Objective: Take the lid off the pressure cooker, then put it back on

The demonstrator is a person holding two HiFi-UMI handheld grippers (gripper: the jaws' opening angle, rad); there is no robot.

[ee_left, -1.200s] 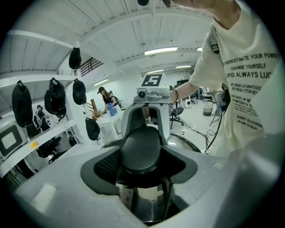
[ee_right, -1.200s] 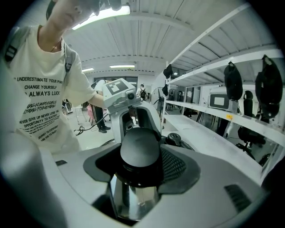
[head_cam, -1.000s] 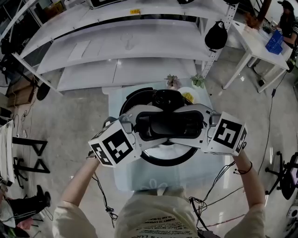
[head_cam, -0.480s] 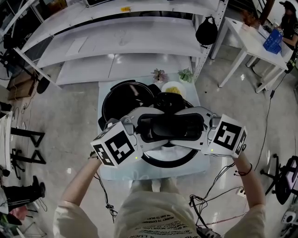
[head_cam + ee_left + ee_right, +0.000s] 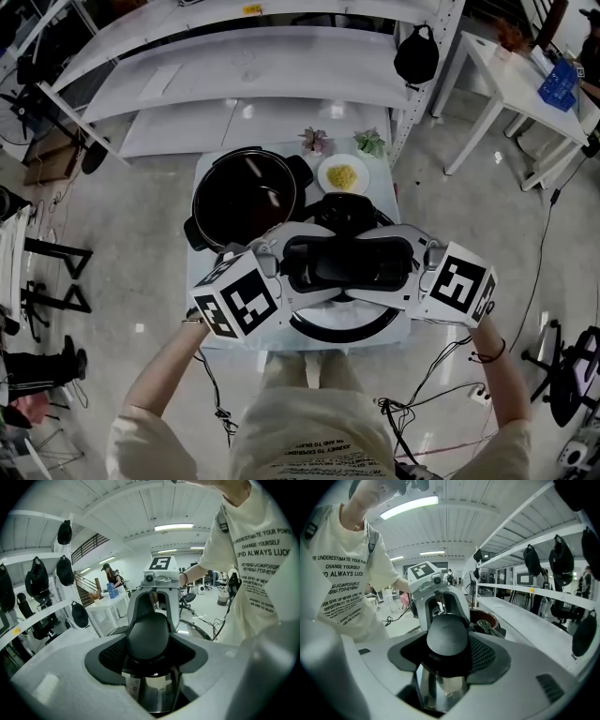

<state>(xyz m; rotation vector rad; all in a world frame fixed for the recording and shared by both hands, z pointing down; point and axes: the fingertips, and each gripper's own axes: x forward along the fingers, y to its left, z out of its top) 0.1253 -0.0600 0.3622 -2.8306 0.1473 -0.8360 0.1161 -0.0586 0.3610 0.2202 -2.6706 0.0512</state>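
The pressure cooker pot (image 5: 200, 208) stands open on the small table, its dark inside showing. Its round lid (image 5: 343, 327) is over the table's front right, beside the pot; whether it touches the table is hidden. My left gripper (image 5: 292, 264) and right gripper (image 5: 401, 264) grip the lid's black handle (image 5: 342, 262) from opposite sides. In the left gripper view my left gripper (image 5: 150, 651) is shut round the black knob (image 5: 148, 634), with the right gripper (image 5: 159, 581) facing it. The right gripper view shows my right gripper (image 5: 446, 656) likewise on the knob (image 5: 447, 632).
A white plate (image 5: 325, 175) with yellow food sits behind the lid, with two small plants (image 5: 315, 141) at the table's back edge. White shelving (image 5: 234, 89) with hanging black bags runs behind. Another white table (image 5: 511, 89) stands at the right; cables lie on the floor.
Both grippers have carried the lid off the pot, to the right and toward the person. The pot, covered a second ago, now shows open at the left.
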